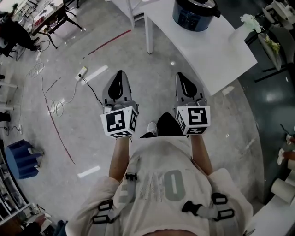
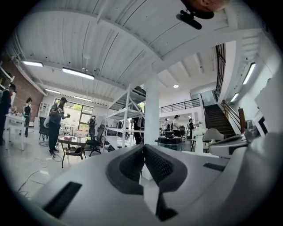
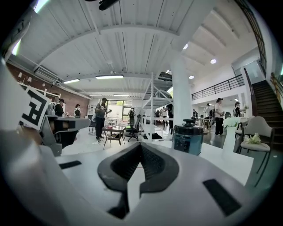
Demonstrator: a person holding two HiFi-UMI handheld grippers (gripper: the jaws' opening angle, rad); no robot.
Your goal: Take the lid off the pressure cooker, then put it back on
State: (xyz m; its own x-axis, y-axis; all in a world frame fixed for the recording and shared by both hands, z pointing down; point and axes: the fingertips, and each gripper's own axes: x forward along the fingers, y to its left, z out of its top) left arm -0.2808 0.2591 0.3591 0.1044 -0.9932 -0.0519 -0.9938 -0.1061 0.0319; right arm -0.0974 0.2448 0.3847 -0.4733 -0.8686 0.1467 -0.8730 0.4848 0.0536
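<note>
The dark-blue round pressure cooker (image 1: 195, 15) stands on the far end of the white bench (image 1: 216, 53), ahead and to the right of the person and well apart from both grippers. Its black lid (image 1: 199, 3) is on.

The left hand-held gripper (image 1: 120, 73) and the right hand-held gripper (image 1: 180, 75) are held side by side over the grey floor, short of the bench. Each has its ribbed pads pressed together with nothing between them. The right gripper view shows the cooker standing upright just right of the closed jaws, with a raised black handle (image 3: 189, 121) at the middle of the lid.

The cooker looks like a stiff, heavy metal pot that should stay put under a light pull. The lid is probably rigid and fairly weighty, and it likely locks by a twist, so it would have to be turned before it lifts. The centre handle seems the best place to grip it, as the rim is broad and smooth and the pads could slip there. The glossy body wall offers little purchase for steadying.
</note>
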